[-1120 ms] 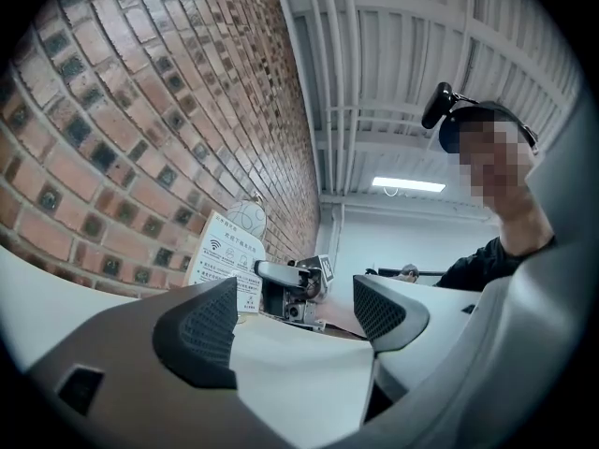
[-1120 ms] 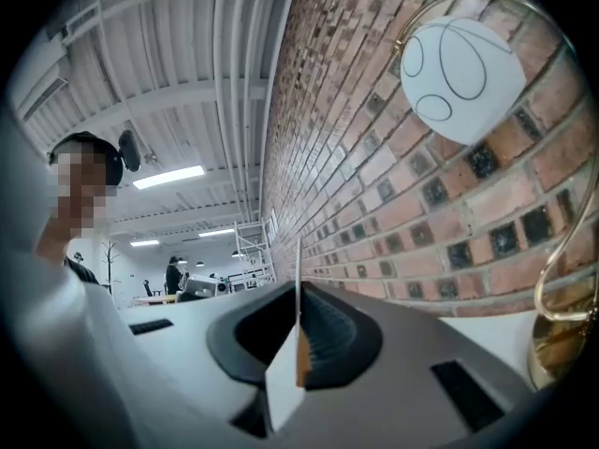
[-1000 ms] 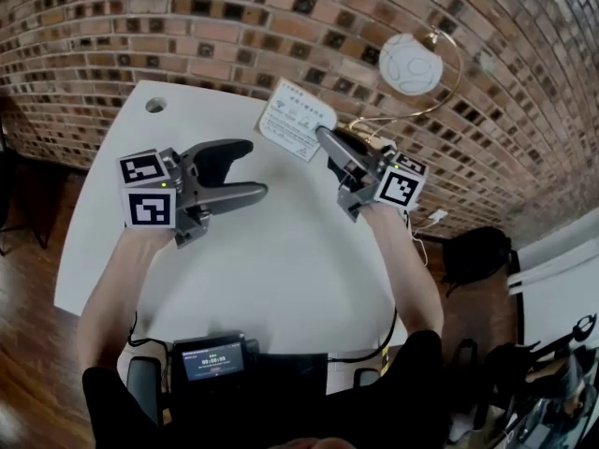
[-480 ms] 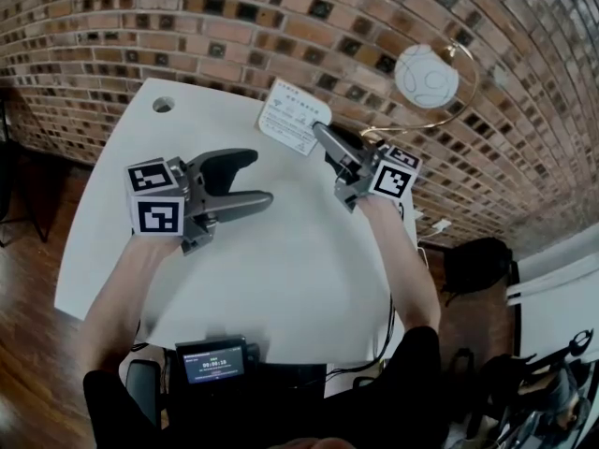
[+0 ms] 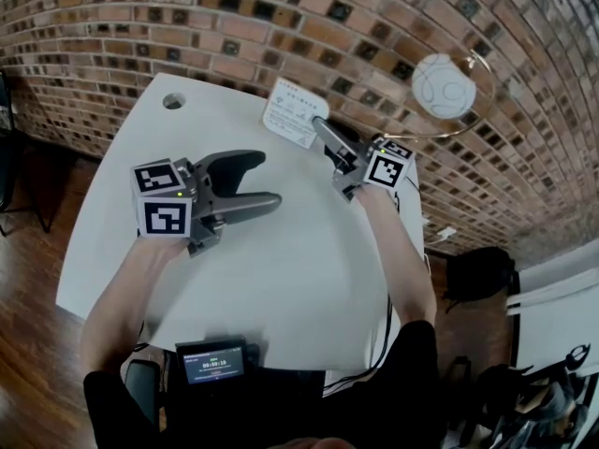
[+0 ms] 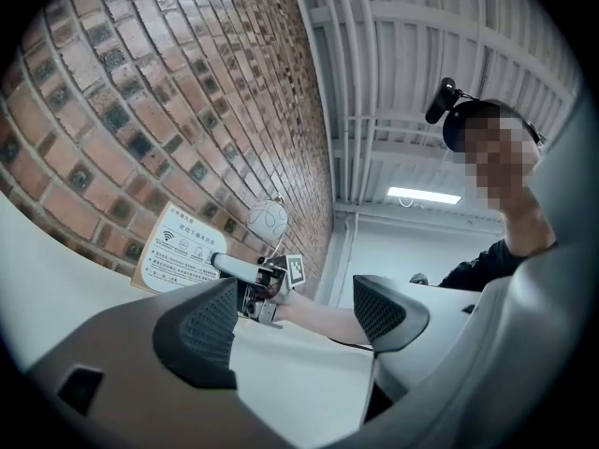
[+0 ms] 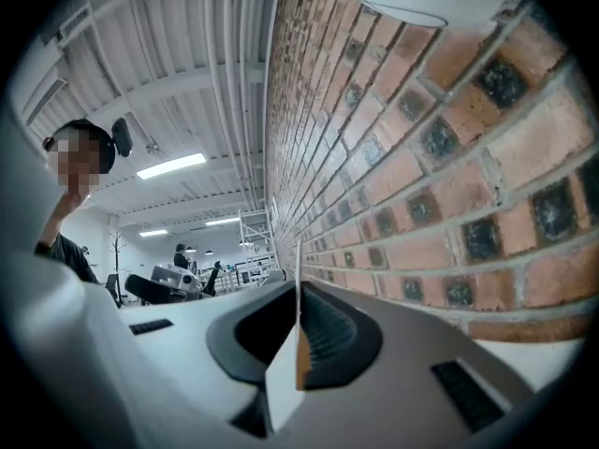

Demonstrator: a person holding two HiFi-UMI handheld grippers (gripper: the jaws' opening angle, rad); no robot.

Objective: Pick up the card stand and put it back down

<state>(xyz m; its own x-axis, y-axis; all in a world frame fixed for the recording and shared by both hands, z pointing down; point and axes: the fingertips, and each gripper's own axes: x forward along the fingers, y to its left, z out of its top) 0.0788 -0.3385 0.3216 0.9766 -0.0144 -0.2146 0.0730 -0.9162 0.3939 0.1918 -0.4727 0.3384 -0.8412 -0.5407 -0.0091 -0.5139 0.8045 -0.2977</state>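
The card stand [image 5: 293, 112], a white printed card, stands near the brick wall at the far side of the white table [image 5: 281, 279]. My right gripper [image 5: 323, 135] is shut on its right edge. In the right gripper view the card's thin edge [image 7: 299, 318] is pinched between the two dark pads of the right gripper [image 7: 298, 333]. I cannot tell whether the stand touches the table. My left gripper [image 5: 259, 182] hovers open and empty over the table's left middle. The left gripper view looks past the left gripper [image 6: 295, 318] to the card stand [image 6: 180, 258] and the right gripper [image 6: 227, 264].
A lamp with a white globe [image 5: 444, 85] on a curved gold arm stands at the table's far right corner. A round cable hole [image 5: 173, 101] is at the far left. A small screen device [image 5: 213, 361] sits at the near edge. A black bag [image 5: 477, 271] lies on the floor to the right.
The head view has shifted a little. The right gripper stays shut on the card stand by the wall, and the left gripper stays open in about the same place.
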